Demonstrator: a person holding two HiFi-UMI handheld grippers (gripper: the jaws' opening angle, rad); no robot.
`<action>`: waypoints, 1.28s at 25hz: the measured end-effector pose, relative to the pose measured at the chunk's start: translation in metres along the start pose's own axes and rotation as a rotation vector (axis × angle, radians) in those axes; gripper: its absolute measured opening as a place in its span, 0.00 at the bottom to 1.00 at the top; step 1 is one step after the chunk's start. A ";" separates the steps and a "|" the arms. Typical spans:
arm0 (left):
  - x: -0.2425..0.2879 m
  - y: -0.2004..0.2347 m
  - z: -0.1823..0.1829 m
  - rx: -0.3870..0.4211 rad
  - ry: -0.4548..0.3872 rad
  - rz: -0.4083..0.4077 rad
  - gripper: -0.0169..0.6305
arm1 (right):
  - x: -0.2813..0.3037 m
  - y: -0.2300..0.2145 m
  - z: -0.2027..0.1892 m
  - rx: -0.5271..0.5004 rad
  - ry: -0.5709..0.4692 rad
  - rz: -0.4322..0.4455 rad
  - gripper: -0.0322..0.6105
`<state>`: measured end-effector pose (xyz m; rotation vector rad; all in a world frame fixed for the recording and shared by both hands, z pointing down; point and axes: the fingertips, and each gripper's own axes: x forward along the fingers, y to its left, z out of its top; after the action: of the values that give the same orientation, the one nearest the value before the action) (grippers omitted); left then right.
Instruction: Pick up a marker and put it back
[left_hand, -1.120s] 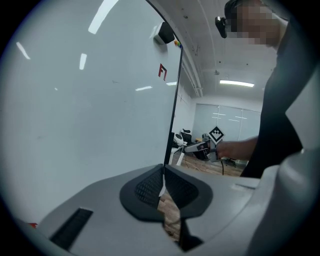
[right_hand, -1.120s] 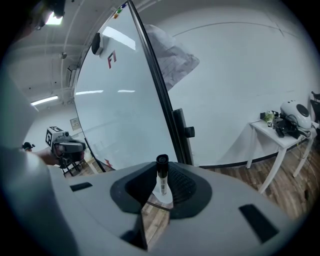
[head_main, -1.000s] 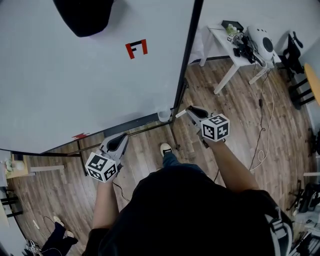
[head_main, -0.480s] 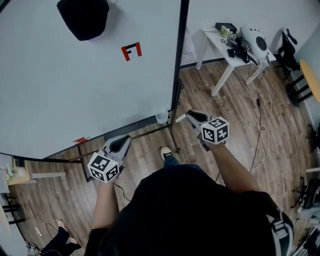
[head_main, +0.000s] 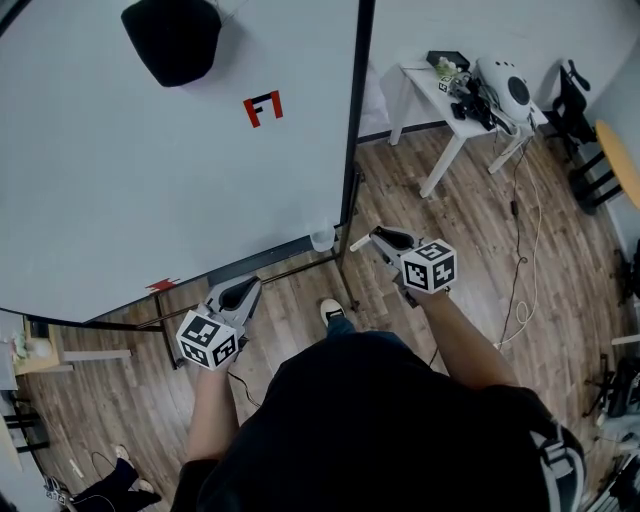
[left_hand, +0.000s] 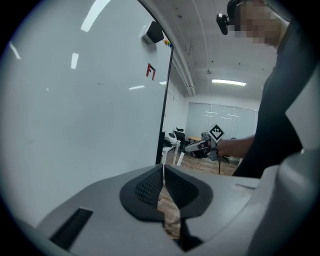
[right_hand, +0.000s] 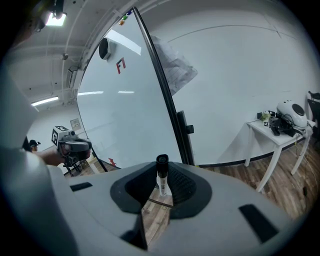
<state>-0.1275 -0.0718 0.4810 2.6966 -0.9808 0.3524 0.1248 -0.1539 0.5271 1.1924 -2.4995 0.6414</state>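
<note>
Head view: right hand-held gripper (head_main: 377, 237) pinches one marker (head_main: 358, 242); left hand-held gripper (head_main: 248, 285) pressed together.

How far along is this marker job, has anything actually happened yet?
Done: the pick-up. The right claw is shut on a black-capped marker, clear of any surface. In hand: it holds the marker near the right edge of the whiteboard, while the left claw is shut and empty. Left: putting the marker back; it is not yet set down anywhere.
</note>
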 end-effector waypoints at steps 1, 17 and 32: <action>0.000 0.000 0.000 -0.002 -0.001 0.000 0.06 | 0.000 0.000 0.001 -0.001 0.000 0.001 0.15; 0.003 0.021 0.000 -0.024 -0.009 0.013 0.06 | 0.028 0.005 0.018 -0.018 0.012 0.028 0.15; 0.005 0.053 -0.010 -0.072 0.002 0.056 0.06 | 0.091 0.007 0.019 -0.052 0.066 0.075 0.15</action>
<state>-0.1600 -0.1107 0.5002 2.6082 -1.0494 0.3243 0.0626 -0.2193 0.5496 1.0461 -2.4996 0.6204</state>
